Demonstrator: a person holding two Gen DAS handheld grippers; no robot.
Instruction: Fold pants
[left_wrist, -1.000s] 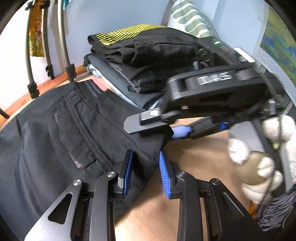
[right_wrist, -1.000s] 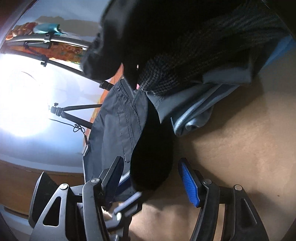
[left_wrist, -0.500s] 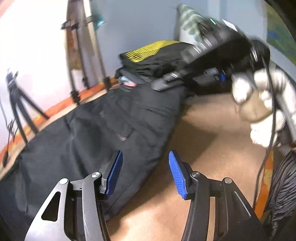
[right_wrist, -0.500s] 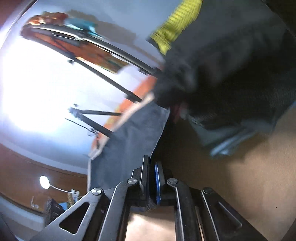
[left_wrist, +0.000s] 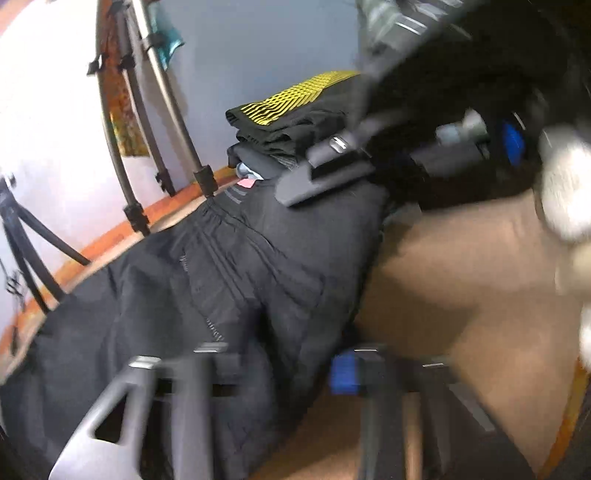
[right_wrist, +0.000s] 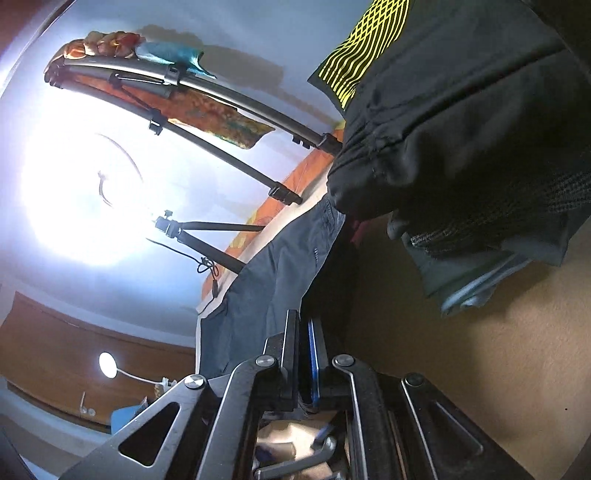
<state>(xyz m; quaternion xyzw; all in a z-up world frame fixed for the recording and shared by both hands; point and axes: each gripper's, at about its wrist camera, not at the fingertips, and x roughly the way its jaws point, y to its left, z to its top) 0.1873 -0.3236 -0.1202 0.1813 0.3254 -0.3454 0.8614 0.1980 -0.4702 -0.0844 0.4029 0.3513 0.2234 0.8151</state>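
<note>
Pants (left_wrist: 229, 295), clothes pile (left_wrist: 291, 129) on tan bed (left_wrist: 461, 280)

Motion blur is smearing the left wrist view, worst on the left gripper (left_wrist: 284, 365) at the bottom and on the gloved hand (left_wrist: 565, 192) at the right edge, while the black pants (left_wrist: 229, 280) beside them are staying fairly sharp. In the right wrist view a white glare (right_wrist: 85, 192) is burning out the wall left of the tripod (right_wrist: 207, 236), and the stack of clothes (right_wrist: 461, 129) to its right is sinking into deep shadow. Fisheye distortion is bending the metal poles (right_wrist: 221, 107) above the tripod and darkening the corners.
</note>
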